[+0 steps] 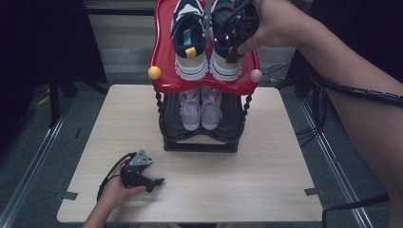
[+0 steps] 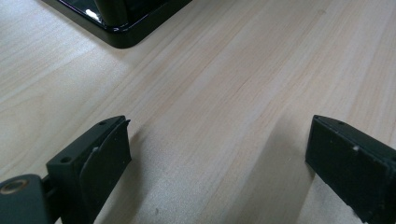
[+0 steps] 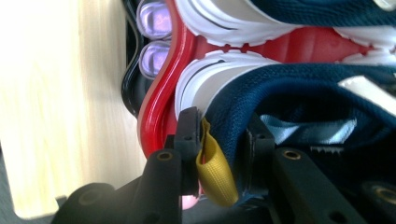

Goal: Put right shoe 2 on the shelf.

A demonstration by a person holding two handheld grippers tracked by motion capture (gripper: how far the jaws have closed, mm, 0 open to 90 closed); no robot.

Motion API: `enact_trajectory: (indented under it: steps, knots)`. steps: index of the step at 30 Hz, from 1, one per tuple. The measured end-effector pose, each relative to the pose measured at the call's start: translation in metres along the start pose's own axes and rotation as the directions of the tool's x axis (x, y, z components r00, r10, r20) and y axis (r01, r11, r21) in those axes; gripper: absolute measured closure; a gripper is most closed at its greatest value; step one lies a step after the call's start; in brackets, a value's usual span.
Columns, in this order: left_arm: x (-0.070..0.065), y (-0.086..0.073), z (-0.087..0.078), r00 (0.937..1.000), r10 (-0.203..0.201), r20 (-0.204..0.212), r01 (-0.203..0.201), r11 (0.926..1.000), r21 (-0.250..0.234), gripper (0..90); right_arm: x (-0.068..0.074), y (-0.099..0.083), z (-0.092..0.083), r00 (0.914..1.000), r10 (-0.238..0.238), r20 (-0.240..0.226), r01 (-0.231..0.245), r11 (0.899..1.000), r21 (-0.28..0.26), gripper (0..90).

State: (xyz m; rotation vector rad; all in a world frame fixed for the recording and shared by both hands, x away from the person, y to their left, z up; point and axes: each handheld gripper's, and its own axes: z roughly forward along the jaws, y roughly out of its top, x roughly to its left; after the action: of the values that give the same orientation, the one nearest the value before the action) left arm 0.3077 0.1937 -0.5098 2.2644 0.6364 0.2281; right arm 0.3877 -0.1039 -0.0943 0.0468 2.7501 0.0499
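1. Pale wooden desk (image 1: 266, 180) at the middle of a dim room, carrying a two-tier shoe rack: red top shelf (image 1: 164, 52) above, black lower tier (image 1: 199, 145) beneath.
2. Lower tier already taken by a pair of small lilac shoes (image 1: 200, 111), toes toward the near edge.
3. On the red top shelf, two sneakers side by side and touching: the navy sneaker (image 1: 223, 66) at the right of the high view, the second navy sneaker (image 1: 190, 61) at its left.
4. Judged stage: early, a grasp on the heel just made. Neither sneaker lifted off the shelf yet; carrying it away, and whatever comes after that, left to do.
5. Right hand-held gripper (image 1: 233, 35) reaching down over the heel of the navy sneaker. In the right gripper view, one jaw outside the heel against the yellow pull tab (image 3: 215, 172), the other inside the collar, pads apparently pressing the navy fabric between them: clamped on the heel, as far as can be told.
6. Sneaker sole flat on the shelf, directly under and between those jaws (image 3: 222, 126), heel toward the hand.
7. Left hand-held gripper (image 1: 154, 182) low over the near left of the desk, well apart from the sneakers, jaws wide apart over bare wood (image 2: 219, 144), gripping nothing.
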Motion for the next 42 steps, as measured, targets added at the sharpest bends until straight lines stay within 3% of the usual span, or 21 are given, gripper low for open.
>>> enact_trajectory:
  steps: [6,14,27,42]
  knots:
    - [0.000,0.000,0.000,1.0000,0.001,0.000,-0.001,1.0000,0.001,6.0,0.001,-0.003,-0.005,0.9984,0.051,0.026,-0.050,0.998,-0.046,51.2]
    - [0.000,0.000,0.000,1.0000,0.003,-0.002,-0.003,1.0000,0.000,5.9,0.000,-0.012,-0.017,0.9903,0.136,0.031,-0.133,0.988,-0.080,33.7]
    - [0.001,0.000,0.000,1.0000,0.009,0.002,-0.009,0.9999,0.010,5.5,0.011,-0.039,-0.034,0.9802,0.197,0.014,-0.195,0.975,-0.105,27.4]
    - [0.001,0.000,0.000,0.9999,0.010,0.002,-0.011,0.9999,0.010,5.5,0.026,-0.072,-0.025,0.9705,0.238,-0.038,-0.240,0.968,-0.069,24.9]
